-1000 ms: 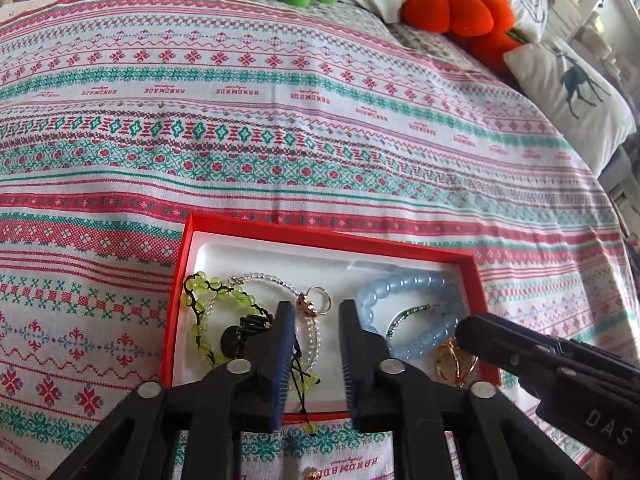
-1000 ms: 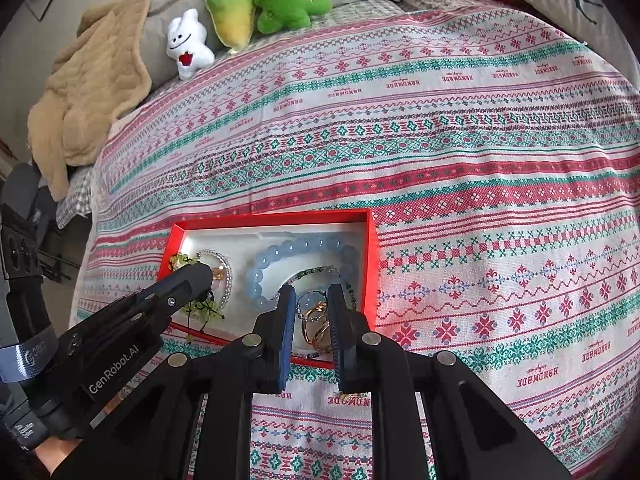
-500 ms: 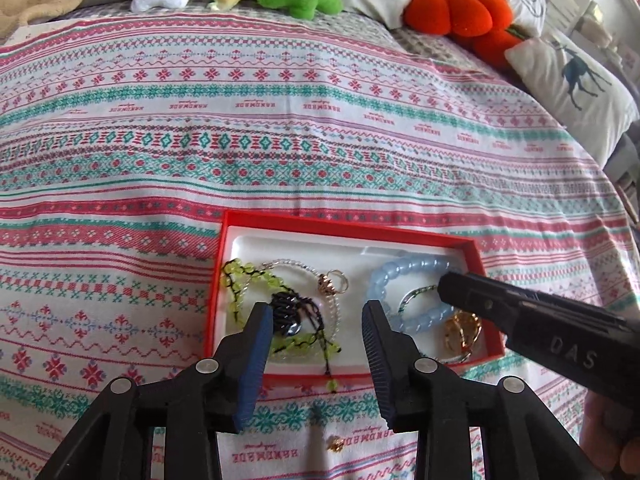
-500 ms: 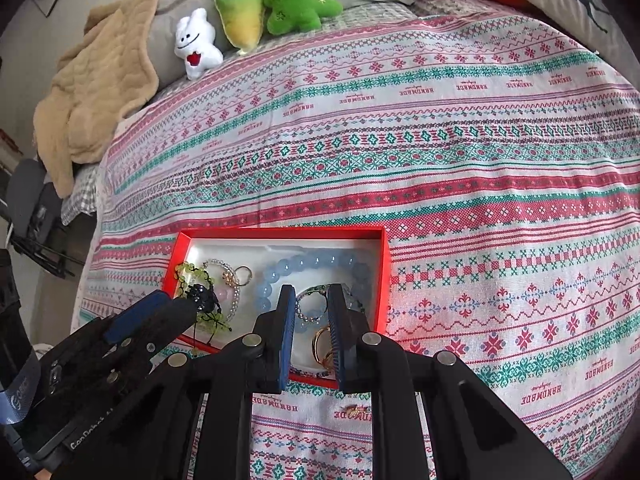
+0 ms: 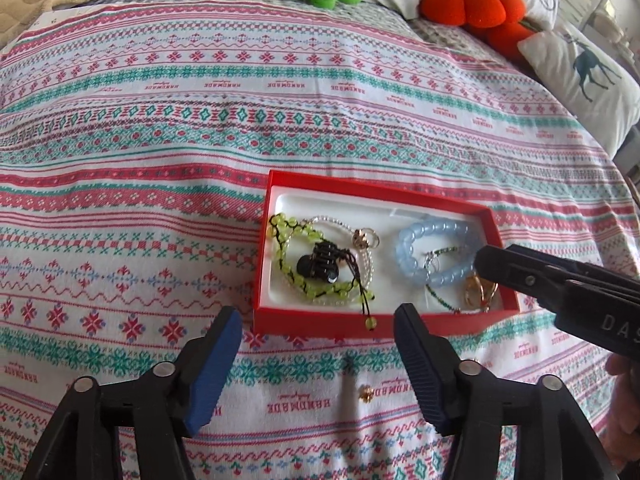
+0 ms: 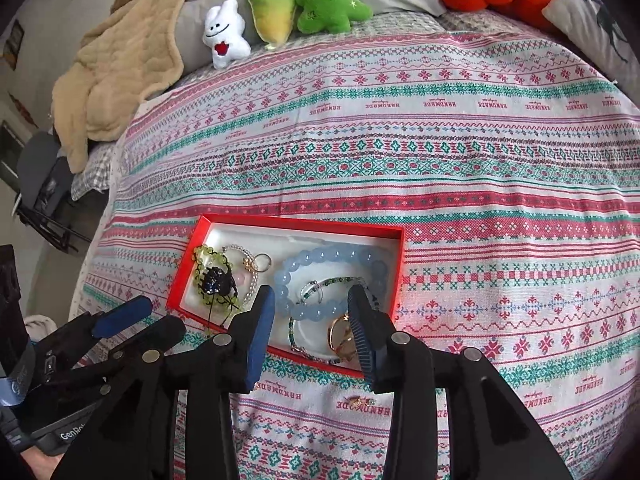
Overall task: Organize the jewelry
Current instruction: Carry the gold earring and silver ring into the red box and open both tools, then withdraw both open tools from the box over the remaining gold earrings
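**Q:** Now, how are the two claws seen?

**A:** The left gripper [image 5: 318,322] is held above the patterned red, green and white bedspread [image 5: 160,120], its blue-padded jaws wide apart and opening further; nothing is between them. The right gripper [image 6: 310,306] is also opening, and nothing is pressed by its pads.

**Q:** Where is the jewelry found?

**A:** A shallow red cardboard box with a white lining [image 5: 264,256] is seen just ahead of the left gripper's fingertips. Inside it, a green beaded bracelet with a black charm [image 5: 316,266] is laid ahead of the left gripper. A pale blue bracelet of round beads [image 6: 332,280] and some gold rings [image 6: 340,336] are seen between the right gripper's fingers, lower down in the box. A small gold piece [image 5: 365,392] is left on the bedspread, nearer than the box, between the left gripper's fingers.
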Demonstrator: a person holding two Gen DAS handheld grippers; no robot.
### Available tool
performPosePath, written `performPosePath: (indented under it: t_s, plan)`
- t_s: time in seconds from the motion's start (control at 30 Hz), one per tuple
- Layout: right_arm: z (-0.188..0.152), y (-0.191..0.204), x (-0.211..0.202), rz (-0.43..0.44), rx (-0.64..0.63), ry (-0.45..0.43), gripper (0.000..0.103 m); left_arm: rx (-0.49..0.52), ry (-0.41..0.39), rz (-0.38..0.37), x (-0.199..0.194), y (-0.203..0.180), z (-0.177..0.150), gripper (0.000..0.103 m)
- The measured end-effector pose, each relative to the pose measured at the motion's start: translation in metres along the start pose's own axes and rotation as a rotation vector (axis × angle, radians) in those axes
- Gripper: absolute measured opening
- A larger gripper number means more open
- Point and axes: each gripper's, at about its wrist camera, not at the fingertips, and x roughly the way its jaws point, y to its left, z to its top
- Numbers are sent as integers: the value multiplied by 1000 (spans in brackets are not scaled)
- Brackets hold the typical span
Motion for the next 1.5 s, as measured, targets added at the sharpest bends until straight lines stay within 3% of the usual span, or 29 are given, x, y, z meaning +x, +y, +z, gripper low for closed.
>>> performPosePath:
  t_s: [0.2,0.5,1.23,1.5]
  plan:
    - [-17,-1,-19,-38,-61,-15,51,7,7,-5,-9,-1,-16,84]
    - [-50,-14,-35,-61,-74,-11,58,18,45,-4,-7,1,-41,92]
    - [-107,-49,-13,-151,-40,70,59,76,159,7,20,6,-88,92]
    - [-114,-47,-2,-180,-74,94,59,143,123,2,22,0,-95,92]
